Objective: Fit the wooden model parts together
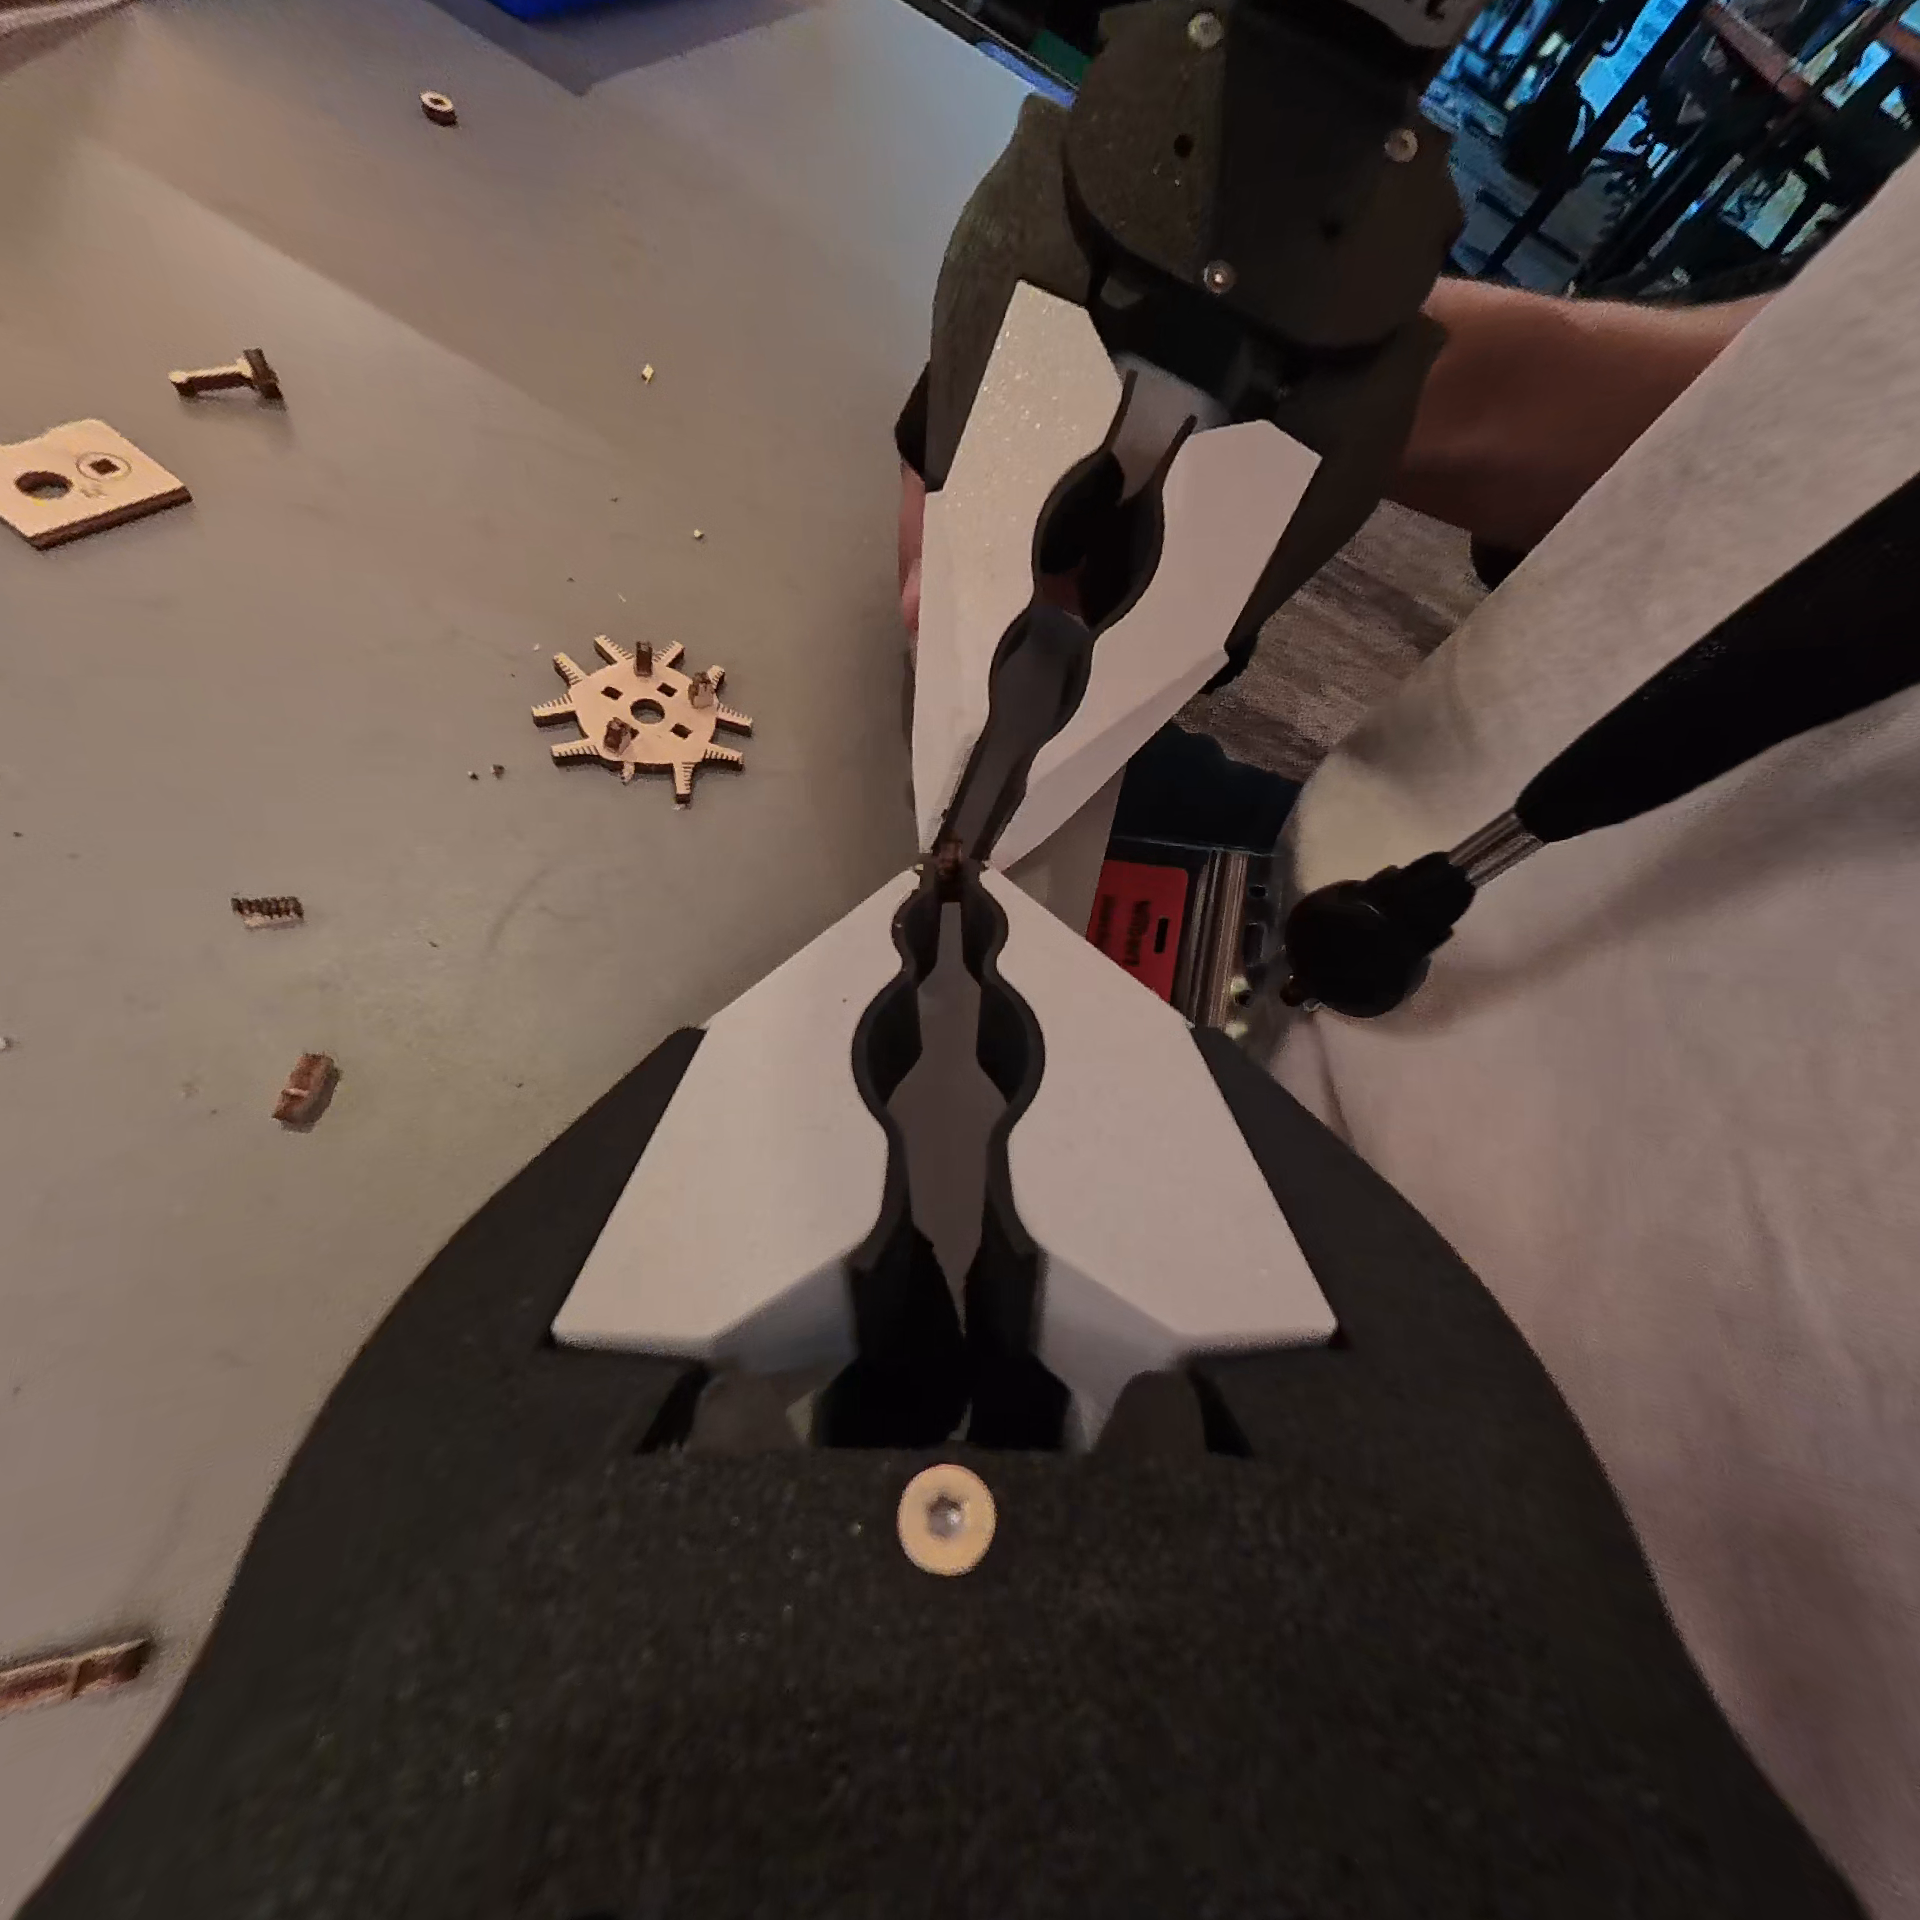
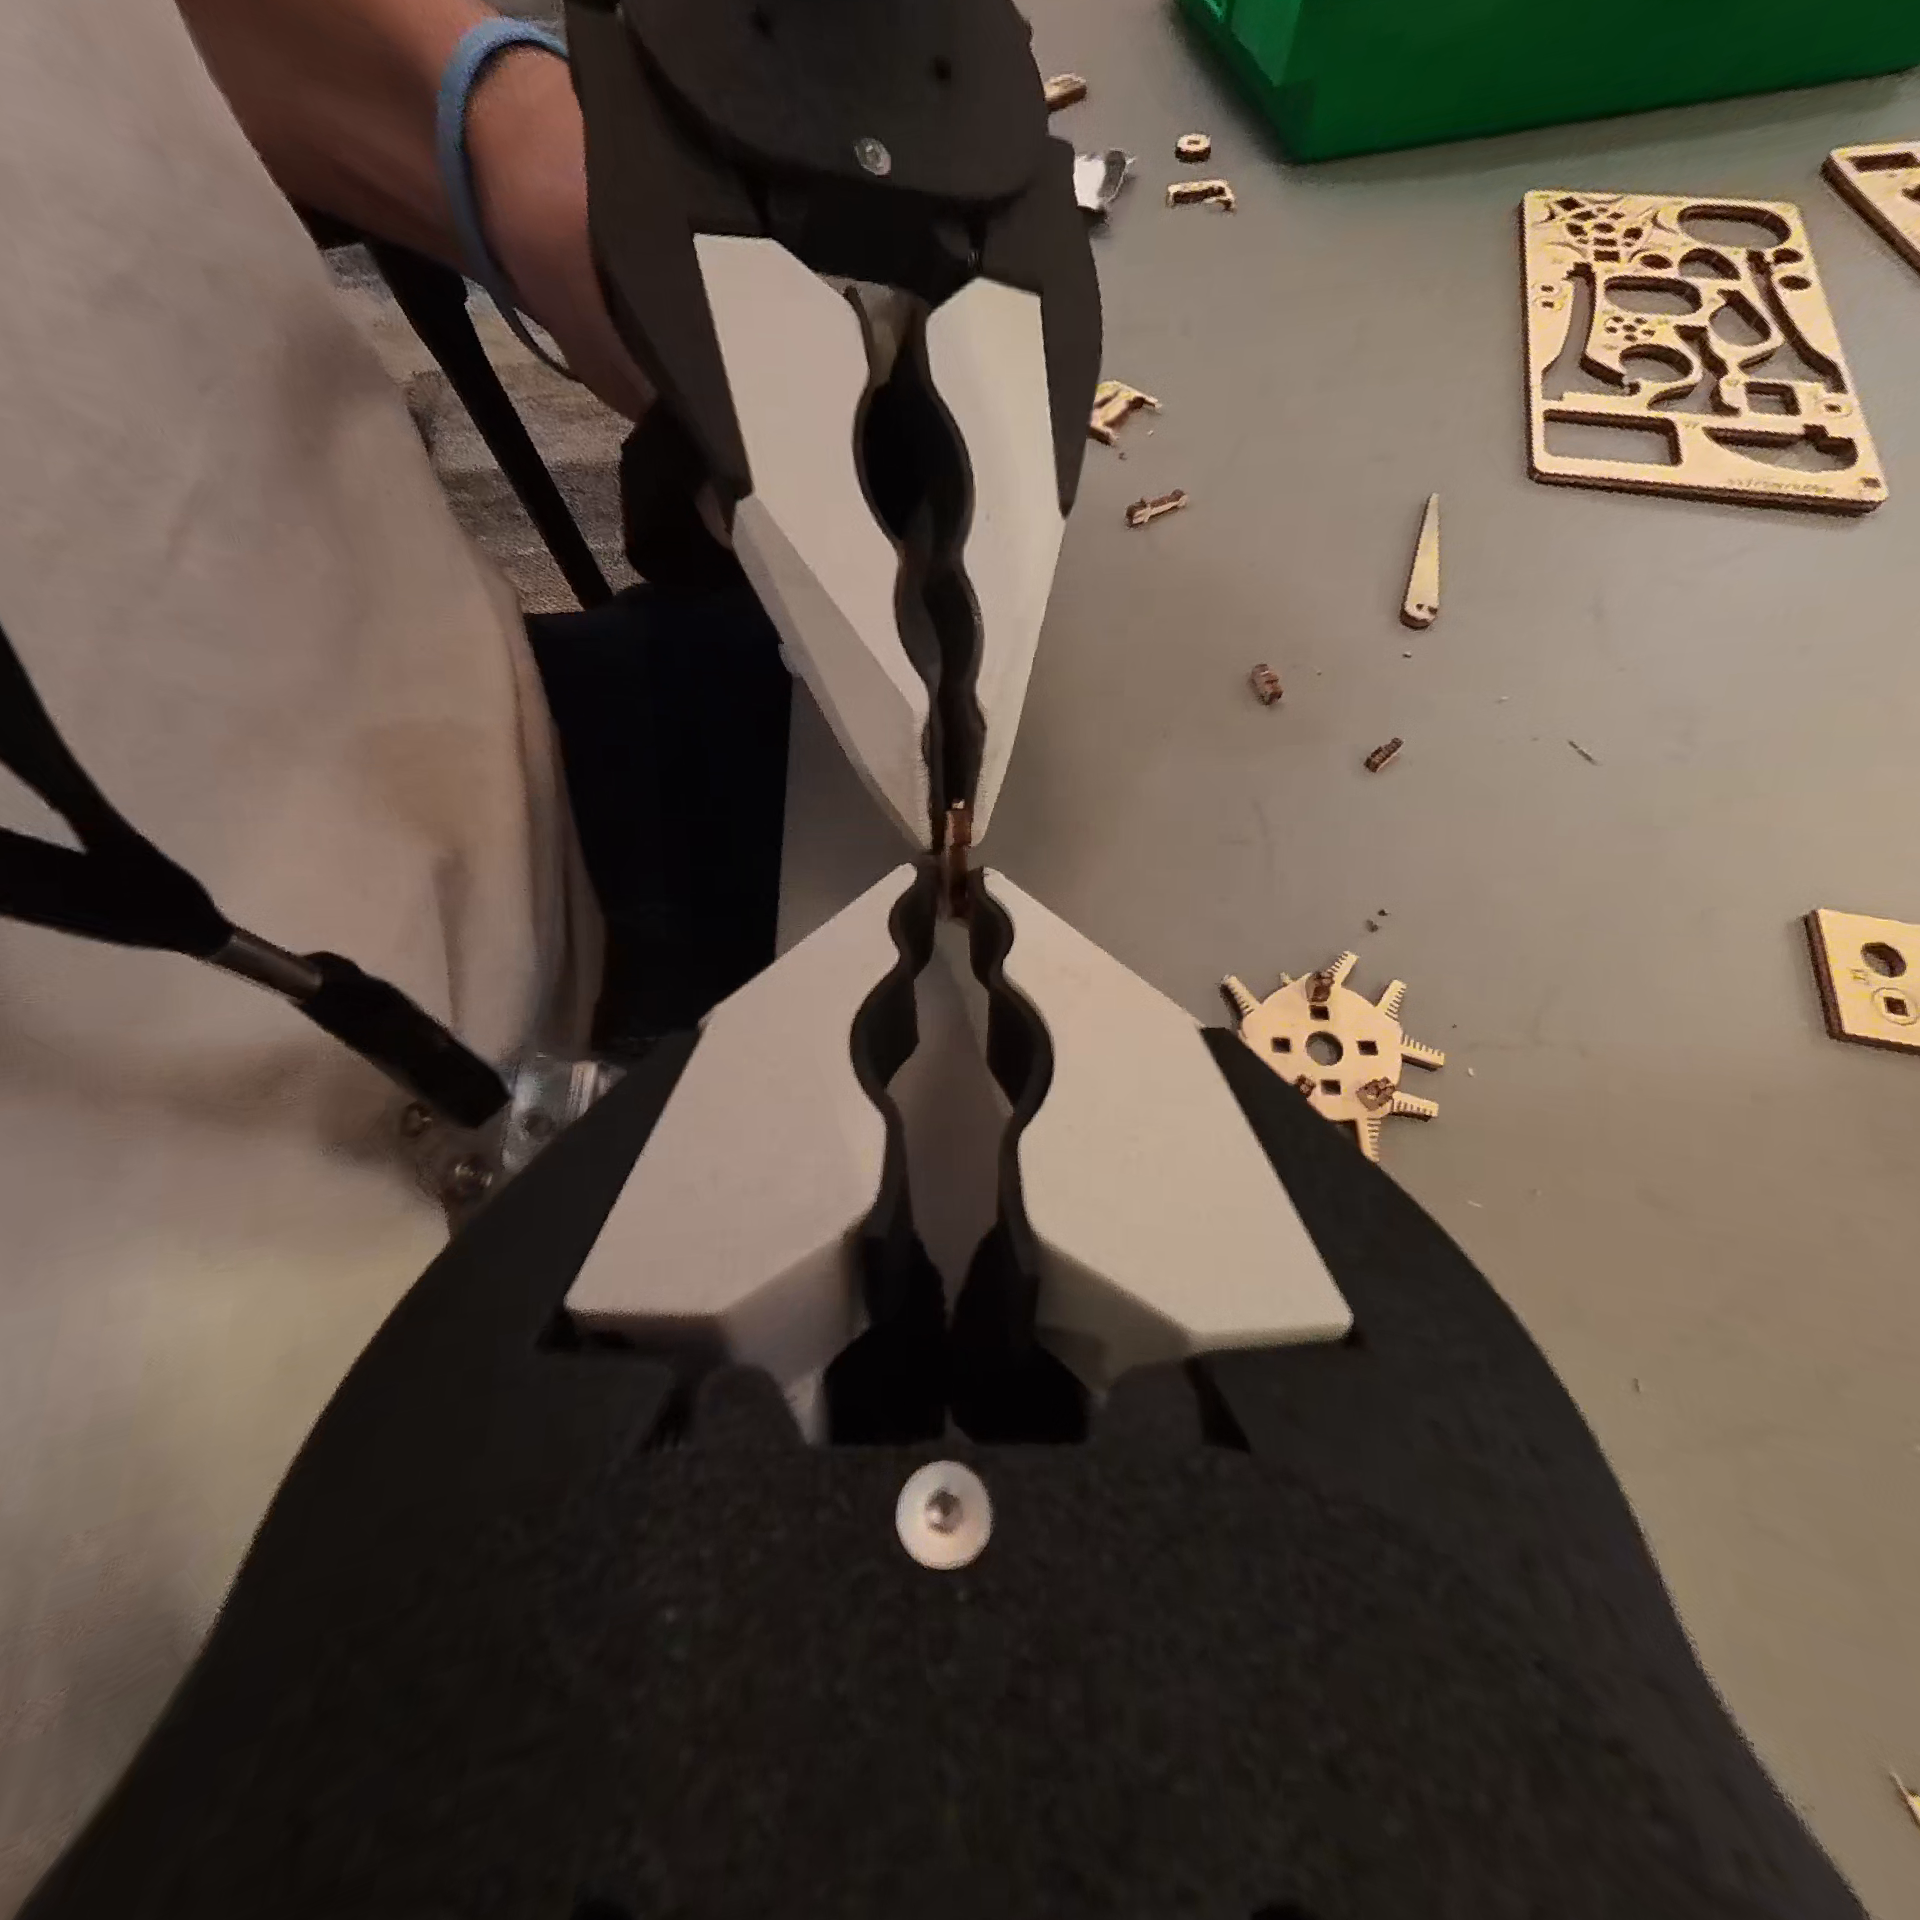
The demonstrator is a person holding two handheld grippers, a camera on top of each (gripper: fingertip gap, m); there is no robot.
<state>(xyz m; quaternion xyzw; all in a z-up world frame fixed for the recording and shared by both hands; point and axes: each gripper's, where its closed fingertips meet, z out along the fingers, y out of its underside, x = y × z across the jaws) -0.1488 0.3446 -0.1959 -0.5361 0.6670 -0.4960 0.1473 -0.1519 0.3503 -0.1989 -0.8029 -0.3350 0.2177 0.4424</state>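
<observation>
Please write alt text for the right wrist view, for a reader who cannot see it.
Two grippers meet tip to tip above a grey table, the right gripper from below and the left gripper from above, both pinching a small wooden piece. To the right lie a toothed wooden wheel, a punched-out wooden sheet and scattered small bits; a green box sits behind.

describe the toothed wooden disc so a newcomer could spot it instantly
On the grey table, look just right of the right gripper: the toothed wooden disc lies flat there, below the punched-out wooden sheet. Unlike the plain scraps around it, it has comb-like spokes round its rim, a centre hole and small pegs standing upright.
</observation>
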